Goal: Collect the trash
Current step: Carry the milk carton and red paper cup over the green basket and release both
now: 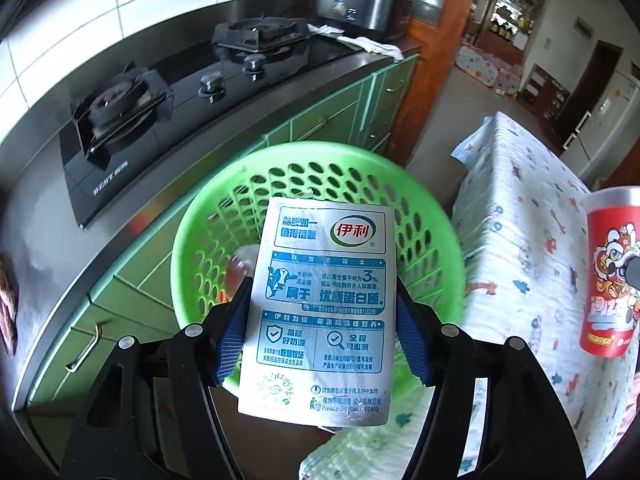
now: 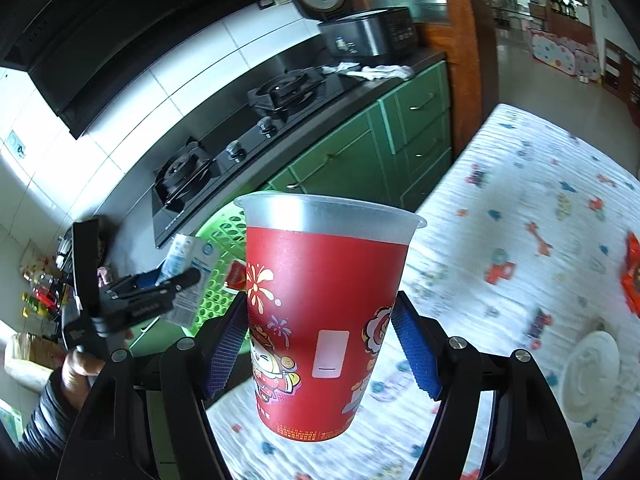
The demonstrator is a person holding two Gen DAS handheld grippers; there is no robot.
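Observation:
A white milk carton (image 1: 320,240) with blue print hangs over the green perforated basket (image 1: 320,147), and my left gripper (image 1: 320,304) is shut on the carton's two sides. The basket stands between the green cabinets and the table, with some pale trash (image 1: 240,268) at its bottom. My right gripper (image 2: 320,320) is shut on a red paper cup (image 2: 324,280) with a cartoon print, held upright above the table's edge. In the right wrist view the left gripper (image 2: 176,280), the carton (image 2: 192,268) and the basket (image 2: 224,240) show at left. The cup (image 1: 608,280) shows at the right edge of the left wrist view.
A table under a patterned cloth (image 2: 520,220) carries a white lid (image 2: 590,376) and a red wrapper (image 2: 632,276). A black gas hob (image 1: 160,120) and a rice cooker (image 1: 356,4) sit on the counter above green cabinets (image 2: 360,160). A person's hand (image 2: 80,364) holds the left gripper.

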